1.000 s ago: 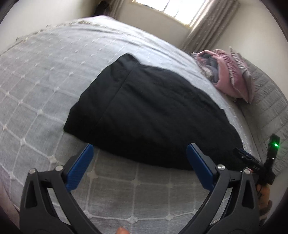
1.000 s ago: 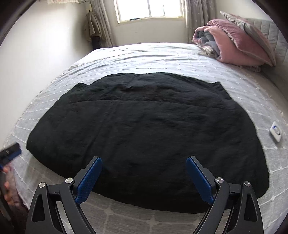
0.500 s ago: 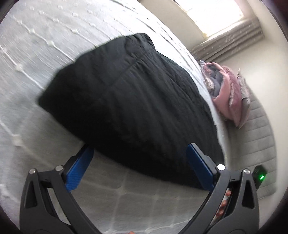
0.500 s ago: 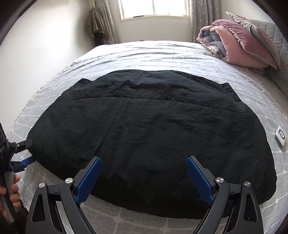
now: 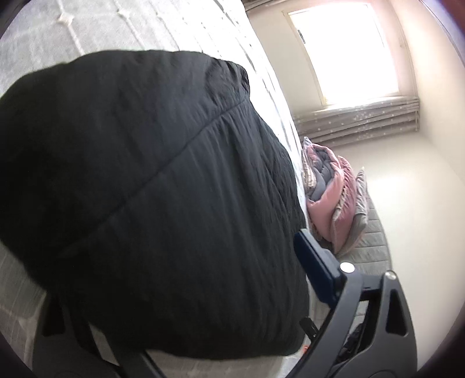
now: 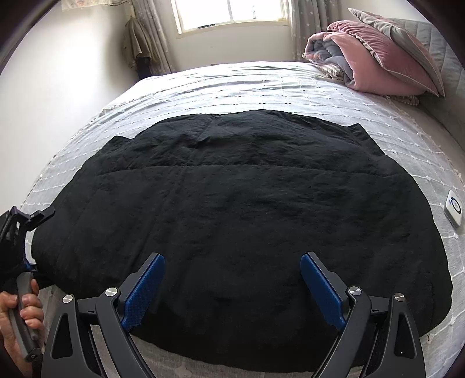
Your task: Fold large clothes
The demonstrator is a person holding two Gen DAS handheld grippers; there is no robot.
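A large black quilted garment (image 6: 232, 203) lies spread flat on the grey checked bedspread (image 6: 247, 84). My right gripper (image 6: 232, 261) hovers open over its near edge, nothing between the blue pads (image 6: 142, 293). My left gripper (image 6: 20, 229), held by a hand (image 6: 17, 314), is at the garment's left corner. In the left wrist view the view is rolled. The garment (image 5: 159, 189) fills the space between the left gripper's (image 5: 186, 276) jaws, which are closing. One blue pad (image 5: 316, 267) shows clear of the cloth; the other finger is hidden behind the cloth.
A rolled pink quilt (image 6: 357, 58) and pillows (image 6: 407, 37) are piled at the head of the bed. A small white device (image 6: 454, 208) lies on the bedspread to the right. A window (image 6: 229, 11) and hanging clothes (image 6: 136, 43) are on the far wall.
The left gripper has rolled and sunk toward the garment's left corner, so black cloth now lies between its fingers. The right gripper has edged slightly closer to the near edge.
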